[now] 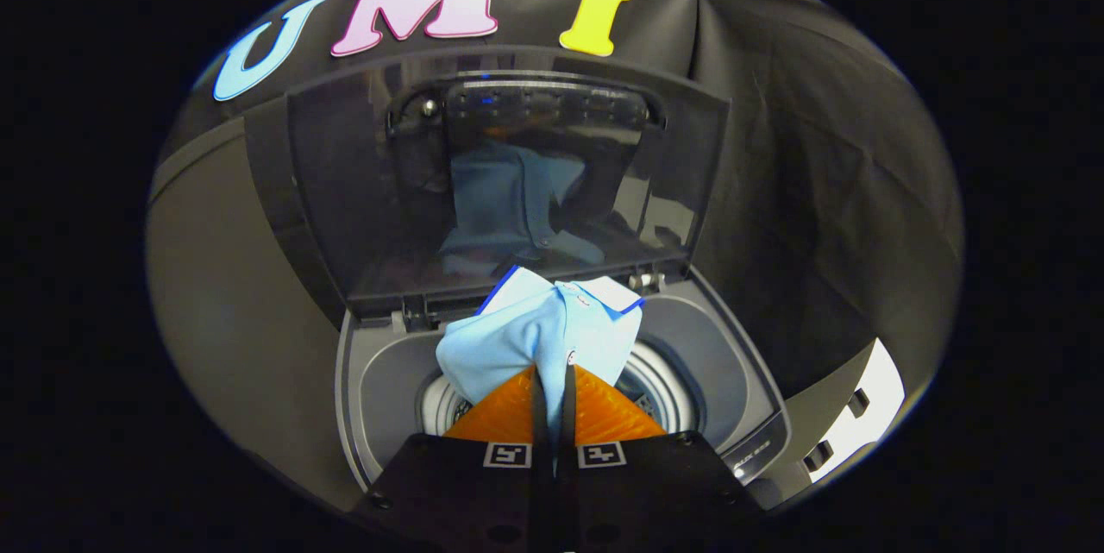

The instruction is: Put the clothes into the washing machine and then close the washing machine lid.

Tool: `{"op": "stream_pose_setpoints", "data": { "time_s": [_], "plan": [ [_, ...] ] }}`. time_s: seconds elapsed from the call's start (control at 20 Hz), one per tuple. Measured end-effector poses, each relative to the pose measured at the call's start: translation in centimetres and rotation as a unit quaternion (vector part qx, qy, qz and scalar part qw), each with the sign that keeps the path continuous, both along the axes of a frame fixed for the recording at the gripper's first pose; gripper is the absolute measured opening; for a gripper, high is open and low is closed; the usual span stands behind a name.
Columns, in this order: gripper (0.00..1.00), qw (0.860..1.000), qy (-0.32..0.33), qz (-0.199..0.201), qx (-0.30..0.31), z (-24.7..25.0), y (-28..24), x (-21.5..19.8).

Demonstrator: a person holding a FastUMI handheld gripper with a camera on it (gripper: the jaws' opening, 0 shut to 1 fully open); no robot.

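A light blue polo shirt (539, 333) with a white, blue-edged collar hangs bunched from my gripper (552, 376), whose fingers are shut on its cloth. The shirt is held over the round drum opening (668, 385) of a grey top-loading washing machine (733, 363). The machine's dark see-through lid (345, 191) stands upright behind the shirt and mirrors it. The drum's inside is mostly hidden by the shirt and my fingers.
The machine's control strip (763, 449) runs along its near right edge. Black booth cloth (819, 191) hangs behind and to the right; a plain dark wall (224, 294) is at the left. A white patch with dark marks (858, 419) lies beyond the machine's right corner.
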State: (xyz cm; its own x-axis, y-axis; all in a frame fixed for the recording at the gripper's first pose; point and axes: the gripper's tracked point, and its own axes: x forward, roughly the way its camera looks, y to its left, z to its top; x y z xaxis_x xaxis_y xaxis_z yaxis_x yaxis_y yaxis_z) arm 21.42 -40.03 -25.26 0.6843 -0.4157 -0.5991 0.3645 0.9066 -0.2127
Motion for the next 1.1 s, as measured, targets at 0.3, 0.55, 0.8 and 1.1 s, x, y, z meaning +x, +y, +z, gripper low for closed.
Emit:
{"op": "stream_pose_setpoints", "data": {
  "time_s": [0.3,0.55,0.8,1.1],
  "plan": [
    [0.05,0.997,0.08,-0.003,0.01,-6.3,-1.0,-2.1],
    [0.05,0.996,0.091,0.001,0.011,-7.8,-1.0,-2.6],
    [0.24,0.994,0.109,0.005,-0.011,-7.9,-1.4,-2.7],
    [0.99,0.995,0.097,-0.017,-0.008,-7.1,-2.9,-3.2]
  ]
}}
